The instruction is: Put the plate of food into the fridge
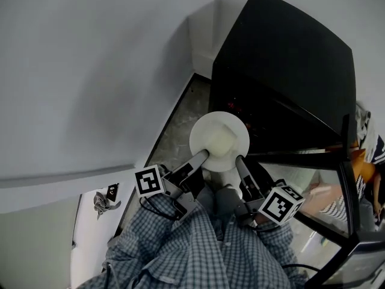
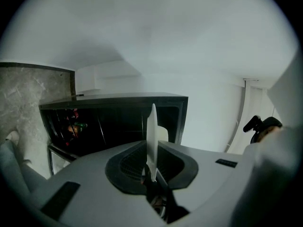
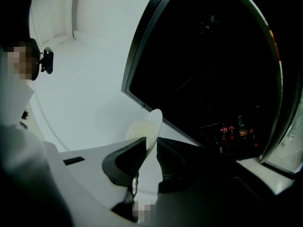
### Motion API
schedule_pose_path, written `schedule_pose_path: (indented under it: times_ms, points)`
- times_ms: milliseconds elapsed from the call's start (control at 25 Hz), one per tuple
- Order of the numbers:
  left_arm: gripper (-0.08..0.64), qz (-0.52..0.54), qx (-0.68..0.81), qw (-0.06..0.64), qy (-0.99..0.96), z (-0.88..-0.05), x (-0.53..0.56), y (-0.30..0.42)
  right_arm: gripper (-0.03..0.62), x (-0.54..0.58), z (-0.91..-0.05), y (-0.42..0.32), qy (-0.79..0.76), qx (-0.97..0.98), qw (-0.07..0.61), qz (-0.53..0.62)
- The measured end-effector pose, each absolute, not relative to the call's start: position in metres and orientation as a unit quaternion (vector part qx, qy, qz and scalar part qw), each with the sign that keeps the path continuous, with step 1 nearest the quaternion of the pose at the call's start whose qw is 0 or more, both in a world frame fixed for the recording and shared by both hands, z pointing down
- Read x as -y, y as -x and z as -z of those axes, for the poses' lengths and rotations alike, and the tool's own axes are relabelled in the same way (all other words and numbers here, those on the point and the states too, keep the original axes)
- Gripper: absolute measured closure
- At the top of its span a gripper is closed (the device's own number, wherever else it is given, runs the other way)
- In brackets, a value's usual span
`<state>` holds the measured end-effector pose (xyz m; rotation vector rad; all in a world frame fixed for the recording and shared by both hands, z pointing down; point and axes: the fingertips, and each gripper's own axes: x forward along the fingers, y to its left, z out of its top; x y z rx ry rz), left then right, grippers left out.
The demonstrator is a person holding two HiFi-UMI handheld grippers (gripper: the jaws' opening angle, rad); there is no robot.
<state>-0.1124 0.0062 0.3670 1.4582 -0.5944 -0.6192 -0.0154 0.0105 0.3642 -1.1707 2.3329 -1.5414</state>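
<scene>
Each pair of jaws is clamped on the rim of the white plate (image 1: pixel 198 131), the left gripper (image 1: pixel 204 155) at its near-left edge and the right gripper (image 1: pixel 239 159) at its near-right, holding it with its pale food (image 1: pixel 222 139) before the black fridge (image 1: pixel 283 71).

- Dim, greyish light throughout; fisheye bending and black vignetted corners in all three views.
- The fridge (image 1: pixel 283 65) interior is near black, with small red glints.
- The plate (image 1: pixel 219 138) is palest, blurred edge-on in both gripper views.
</scene>
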Motion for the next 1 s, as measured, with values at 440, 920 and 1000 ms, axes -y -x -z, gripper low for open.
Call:
schedule_pose_path:
  times_ms: [440,920,1000]
  points:
    - [0.514,0.238,0.257,0.679,-0.645,-0.382,0.0,0.079,0.517,-0.01,-0.378,-0.019,0.417,-0.748,0.058,0.514]
    - [0.515,0.221,0.246,0.682,-0.652,-0.393,0.002,0.042,0.517,-0.015,-0.393,-0.054,0.457,-0.722,0.074,0.514]
    - [0.514,0.214,0.242,0.683,-0.655,-0.397,0.002,0.037,0.517,-0.016,-0.397,-0.059,0.466,-0.714,0.077,0.517]
